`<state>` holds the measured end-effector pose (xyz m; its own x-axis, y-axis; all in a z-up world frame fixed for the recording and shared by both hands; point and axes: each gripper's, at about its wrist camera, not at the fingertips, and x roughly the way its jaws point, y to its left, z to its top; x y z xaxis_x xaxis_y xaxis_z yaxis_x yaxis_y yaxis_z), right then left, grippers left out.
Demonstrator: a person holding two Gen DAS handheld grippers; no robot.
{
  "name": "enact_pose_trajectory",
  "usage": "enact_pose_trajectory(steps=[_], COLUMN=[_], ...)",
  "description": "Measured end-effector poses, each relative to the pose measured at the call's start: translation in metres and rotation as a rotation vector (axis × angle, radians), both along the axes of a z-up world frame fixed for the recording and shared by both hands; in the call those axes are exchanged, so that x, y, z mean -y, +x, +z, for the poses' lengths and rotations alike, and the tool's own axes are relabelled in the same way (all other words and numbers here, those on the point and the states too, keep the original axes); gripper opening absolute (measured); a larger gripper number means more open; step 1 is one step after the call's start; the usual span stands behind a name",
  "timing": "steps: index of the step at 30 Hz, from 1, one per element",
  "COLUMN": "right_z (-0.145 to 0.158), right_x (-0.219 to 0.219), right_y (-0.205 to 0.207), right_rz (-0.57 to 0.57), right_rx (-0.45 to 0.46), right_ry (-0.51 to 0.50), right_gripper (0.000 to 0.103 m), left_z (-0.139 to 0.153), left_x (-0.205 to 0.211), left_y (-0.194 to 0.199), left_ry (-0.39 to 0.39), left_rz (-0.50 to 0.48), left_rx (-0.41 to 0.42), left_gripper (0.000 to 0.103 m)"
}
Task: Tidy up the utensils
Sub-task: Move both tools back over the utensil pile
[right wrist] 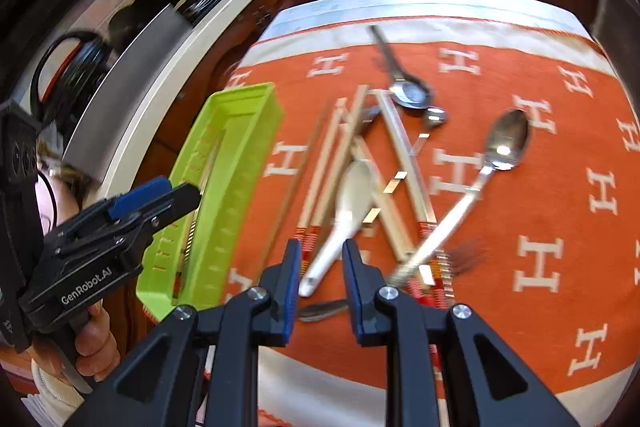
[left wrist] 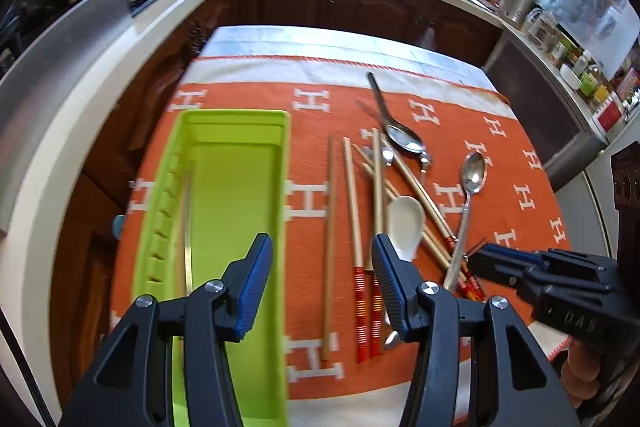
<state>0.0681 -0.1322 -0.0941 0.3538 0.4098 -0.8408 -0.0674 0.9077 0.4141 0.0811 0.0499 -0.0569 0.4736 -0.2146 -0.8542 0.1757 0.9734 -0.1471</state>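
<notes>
We find the left gripper with its fingers spread wide and holding nothing, poised above the near end of the green tray, whose right wall runs beneath the gap; one chopstick lies inside along the tray's slotted left side. The right gripper has its fingers parted more narrowly, also gripping nothing, and the handle of the white ceramic spoon lies between the blue pads, apart from both as far as we can tell. That spoon rests on the orange cloth among crossed chopsticks, with a steel spoon just to its right and a darker spoon beyond.
</notes>
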Motion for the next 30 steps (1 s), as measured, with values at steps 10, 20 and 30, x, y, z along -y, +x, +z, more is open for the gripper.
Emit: enact_pose_trajectory(steps=[10, 20, 30], right_z=[-0.016, -0.065, -0.089], right_x=[0.065, 0.103, 0.096], right_y=[0.018, 0.047, 0.062], right_rz=[-0.121, -0.191, -0.199], right_rx=[-0.024, -0.151, -0.202], right_ry=[0.069, 0.201, 0.263], right_gripper=[0.021, 0.021, 0.021], left_z=[-0.024, -0.054, -0.07], left_x=[0.039, 0.052, 0.046], left_y=[0.034, 0.068, 0.079], left_ry=[-0.056, -0.104, -0.135], left_rz=[-0.066, -0.086, -0.087], left_rx=[-0.08, -0.166, -0.214], left_gripper=[0.033, 0.014, 0.012])
